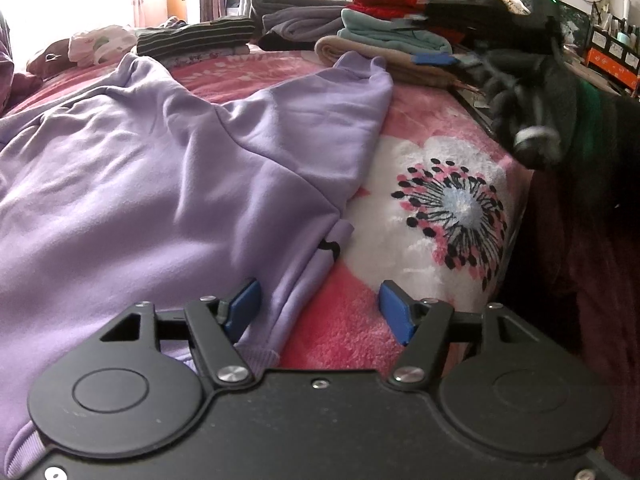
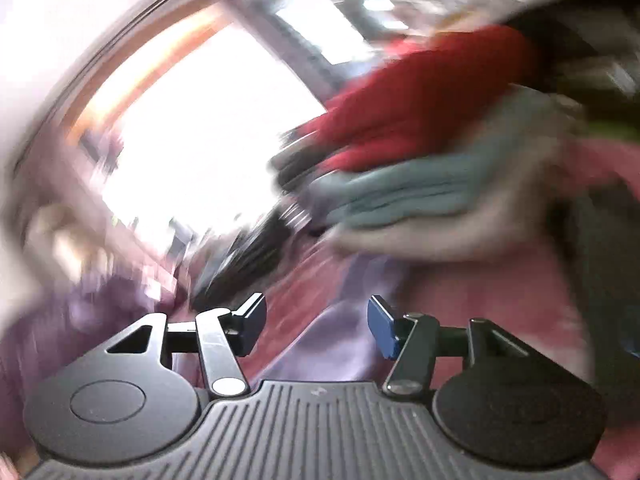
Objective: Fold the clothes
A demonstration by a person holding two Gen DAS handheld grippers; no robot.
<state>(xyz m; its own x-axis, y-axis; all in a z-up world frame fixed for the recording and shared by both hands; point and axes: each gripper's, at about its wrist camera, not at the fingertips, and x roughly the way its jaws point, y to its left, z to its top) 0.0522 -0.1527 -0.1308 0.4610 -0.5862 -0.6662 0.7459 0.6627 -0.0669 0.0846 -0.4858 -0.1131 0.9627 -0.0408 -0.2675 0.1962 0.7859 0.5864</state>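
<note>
Lying flat: purple sweatshirt (image 1: 160, 168) on floral blanket (image 1: 440, 208) | left claw (image 1: 320, 306) apart | right claw (image 2: 316, 326) apart

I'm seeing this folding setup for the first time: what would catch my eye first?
The lavender sweatshirt fills the left of the left wrist view, spread on a pink blanket with a big white flower at right. The open left gripper straddles its hem edge. Behind lie stacks of folded clothes; the right wrist view is heavily blurred, with the right gripper open and empty.

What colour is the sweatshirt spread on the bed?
Lavender purple sweatshirt, clearest in the left wrist view.
</note>
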